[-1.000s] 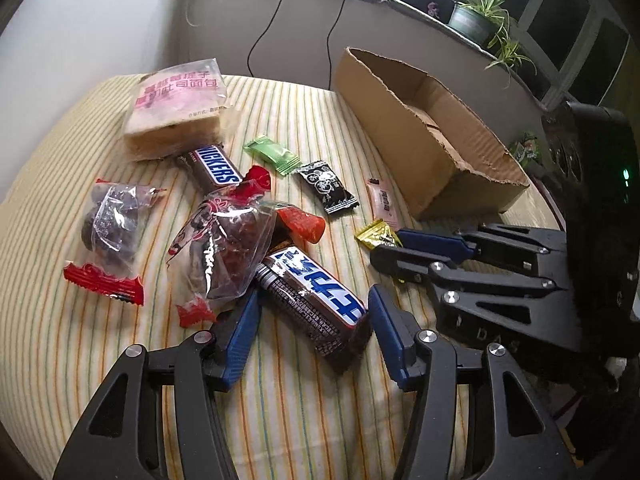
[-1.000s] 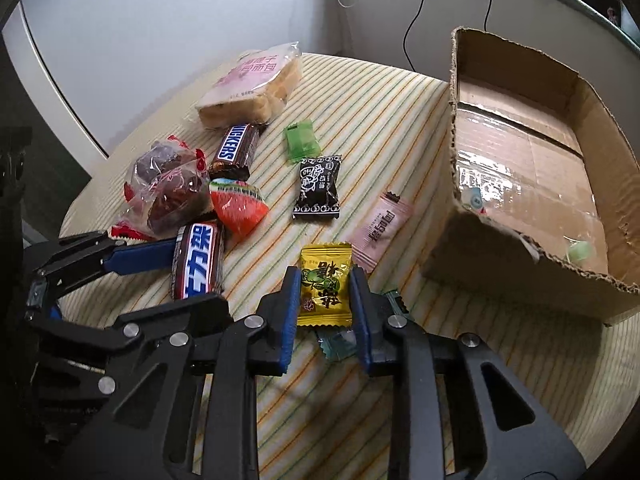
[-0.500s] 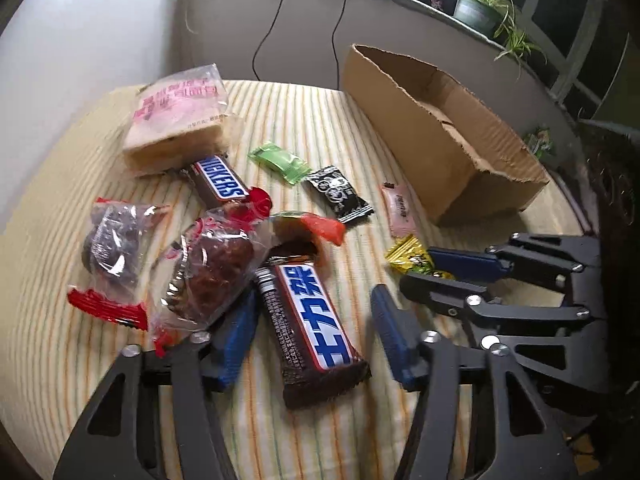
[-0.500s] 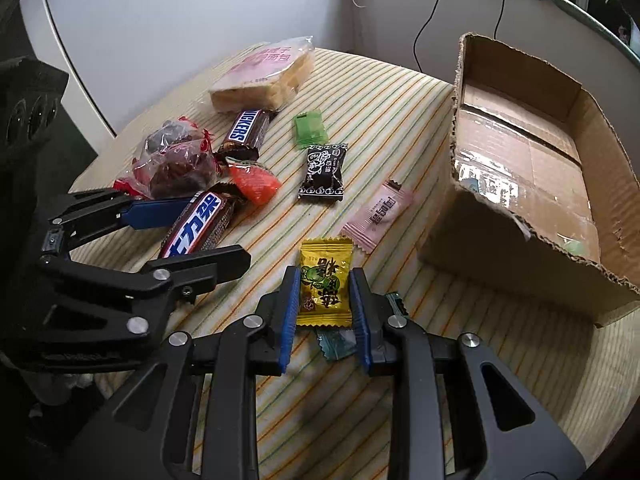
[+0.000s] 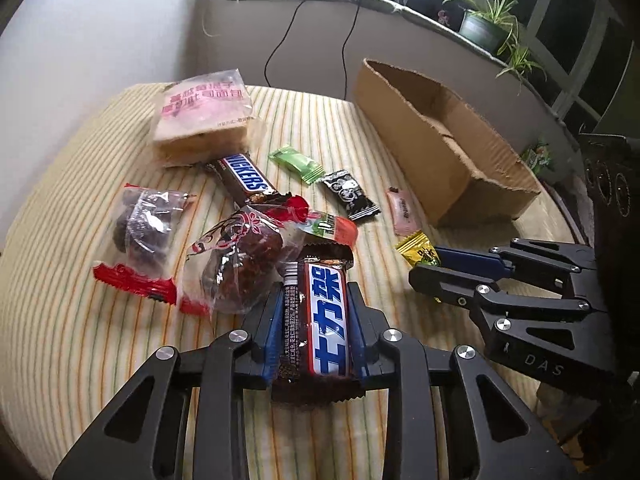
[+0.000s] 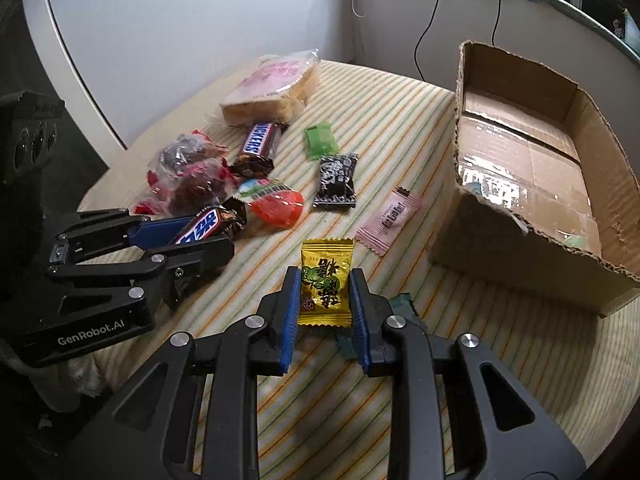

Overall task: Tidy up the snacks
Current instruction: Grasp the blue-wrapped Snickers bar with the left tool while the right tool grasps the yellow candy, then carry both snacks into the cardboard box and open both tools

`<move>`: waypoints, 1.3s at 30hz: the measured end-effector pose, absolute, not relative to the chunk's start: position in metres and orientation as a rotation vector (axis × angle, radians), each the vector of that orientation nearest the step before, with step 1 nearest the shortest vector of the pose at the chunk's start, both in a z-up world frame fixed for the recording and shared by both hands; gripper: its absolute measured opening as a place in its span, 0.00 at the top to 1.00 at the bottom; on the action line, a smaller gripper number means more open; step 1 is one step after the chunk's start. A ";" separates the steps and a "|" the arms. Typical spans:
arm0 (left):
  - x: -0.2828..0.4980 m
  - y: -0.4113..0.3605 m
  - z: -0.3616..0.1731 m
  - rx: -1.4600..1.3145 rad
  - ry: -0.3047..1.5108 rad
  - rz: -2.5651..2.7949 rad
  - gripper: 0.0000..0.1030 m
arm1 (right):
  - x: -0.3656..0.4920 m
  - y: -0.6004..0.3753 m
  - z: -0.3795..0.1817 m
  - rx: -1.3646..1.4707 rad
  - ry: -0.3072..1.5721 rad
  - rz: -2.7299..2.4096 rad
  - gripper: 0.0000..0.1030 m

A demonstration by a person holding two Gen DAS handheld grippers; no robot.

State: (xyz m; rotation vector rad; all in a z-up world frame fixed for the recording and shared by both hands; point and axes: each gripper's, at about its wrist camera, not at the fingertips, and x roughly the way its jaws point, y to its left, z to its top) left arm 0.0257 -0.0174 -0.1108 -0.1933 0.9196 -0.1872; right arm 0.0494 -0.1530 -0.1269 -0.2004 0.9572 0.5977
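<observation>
Snickers bar (image 5: 244, 176) reads "SNICKERS" — second (image 5: 320, 320) Chinese-lettered.

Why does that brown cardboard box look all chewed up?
The brown cardboard box has no flaps; its top rim is ragged and torn, worst along the near wall, with scuffed, shiny tape patches on its floor. It stands upright on the striped cloth. Otherwise nothing looks spilled.

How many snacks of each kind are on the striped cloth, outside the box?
Chocolate bars: 2
Small wrapped candies: 4
Dark cakes in clear wrappers: 2
Bread pack: 1
Orange-red packet: 1
Total: 10
</observation>
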 end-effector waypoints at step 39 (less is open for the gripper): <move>0.133 -0.092 -0.047 -0.120 0.787 -0.364 0.74 | 0.127 -0.255 -0.050 -0.073 0.789 0.387 0.76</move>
